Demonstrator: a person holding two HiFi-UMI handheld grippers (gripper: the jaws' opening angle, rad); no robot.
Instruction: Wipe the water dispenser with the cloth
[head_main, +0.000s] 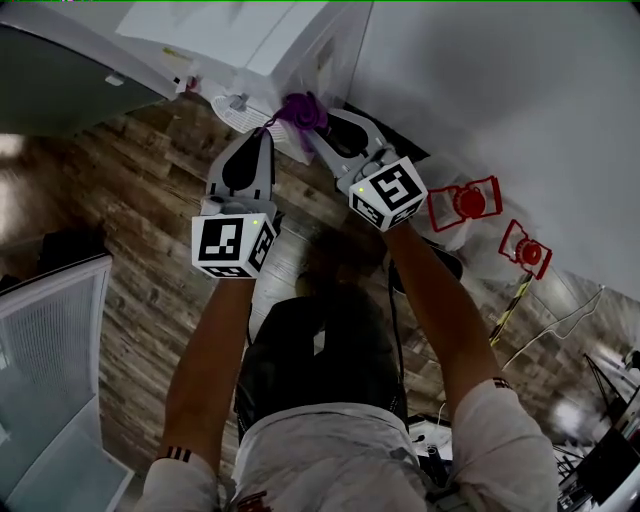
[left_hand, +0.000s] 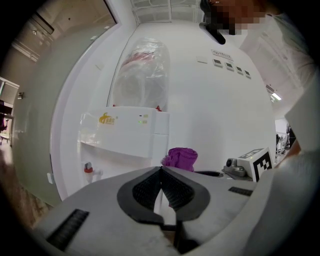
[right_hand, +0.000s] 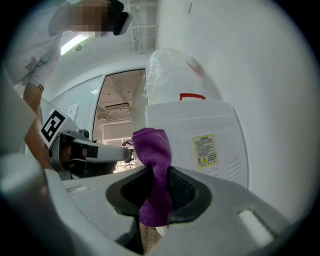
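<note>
A purple cloth (right_hand: 151, 145) is pinched in the closed right hand-held gripper (right_hand: 156, 172) just beside the white water dispenser (right_hand: 200, 135), whose panel is best wiped with the cloth pressed flat in overlapping strokes; the left hand-held gripper (left_hand: 161, 171) is shut, empty.

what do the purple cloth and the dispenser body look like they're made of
Purple cloth: soft woven or terry fabric, matte and fuzzy; it folds and hangs limply. Dispenser body: probably moulded plastic, with smooth, white, slightly glossy panels and rounded edges.

One water dispenser (left_hand: 127, 132), one cloth (right_hand: 152, 150), two grippers (head_main: 266, 138) (head_main: 316, 130)
</note>
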